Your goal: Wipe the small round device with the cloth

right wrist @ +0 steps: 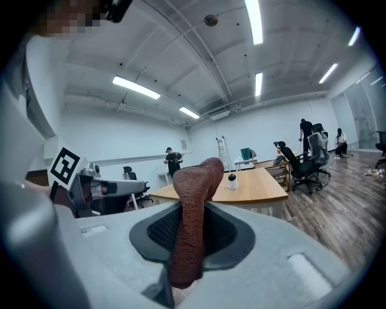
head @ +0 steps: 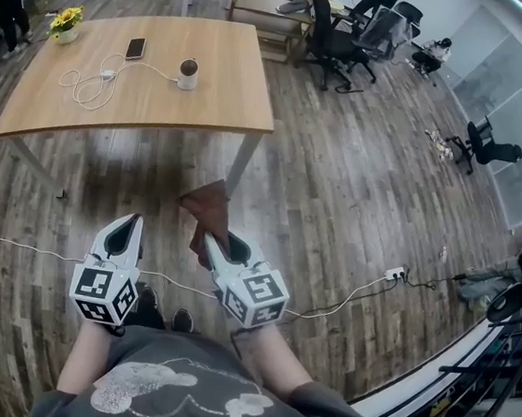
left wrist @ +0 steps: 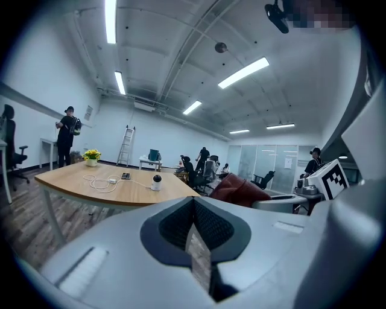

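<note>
My left gripper (head: 128, 226) has its jaws pressed together, nothing between; just beside it, my right gripper (head: 221, 245) clamps the cloth (head: 208, 208).

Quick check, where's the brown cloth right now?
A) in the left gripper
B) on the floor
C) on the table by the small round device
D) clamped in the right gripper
D: the right gripper is shut on the brown cloth, which sticks up from it.

Cloth (right wrist: 193, 205) end hidden between jaws; device (head: 188, 73) tiny.
</note>
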A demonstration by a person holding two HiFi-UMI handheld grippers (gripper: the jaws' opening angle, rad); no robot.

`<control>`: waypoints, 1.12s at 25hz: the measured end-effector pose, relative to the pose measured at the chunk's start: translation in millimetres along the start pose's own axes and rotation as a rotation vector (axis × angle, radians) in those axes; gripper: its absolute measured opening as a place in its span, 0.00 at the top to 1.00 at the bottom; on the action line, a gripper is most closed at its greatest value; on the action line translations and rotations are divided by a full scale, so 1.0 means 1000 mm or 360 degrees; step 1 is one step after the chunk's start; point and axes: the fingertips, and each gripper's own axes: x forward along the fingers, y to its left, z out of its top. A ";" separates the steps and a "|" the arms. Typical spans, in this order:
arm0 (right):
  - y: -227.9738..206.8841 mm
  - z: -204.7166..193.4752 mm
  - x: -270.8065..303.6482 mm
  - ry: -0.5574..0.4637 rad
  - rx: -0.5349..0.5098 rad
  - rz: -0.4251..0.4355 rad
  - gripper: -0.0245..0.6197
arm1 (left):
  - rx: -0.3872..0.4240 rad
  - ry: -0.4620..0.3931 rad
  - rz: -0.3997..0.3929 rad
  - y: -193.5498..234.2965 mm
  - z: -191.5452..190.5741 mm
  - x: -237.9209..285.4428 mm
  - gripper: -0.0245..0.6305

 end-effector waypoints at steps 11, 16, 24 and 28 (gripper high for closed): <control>-0.013 -0.011 0.001 0.0003 0.0106 -0.0022 0.85 | -0.0024 0.0049 0.0036 0.012 -0.008 0.001 0.93; -0.023 -0.014 0.011 0.0020 0.0131 -0.0064 0.85 | -0.0025 0.0063 -0.0017 0.020 -0.009 0.023 0.93; -0.054 -0.014 0.048 0.0072 0.0158 -0.0145 0.85 | -0.0044 0.0064 -0.0082 0.046 -0.001 0.080 0.93; -0.067 -0.006 0.089 0.0093 0.0165 -0.0146 0.85 | -0.0072 0.0111 -0.0092 0.072 -0.001 0.113 0.93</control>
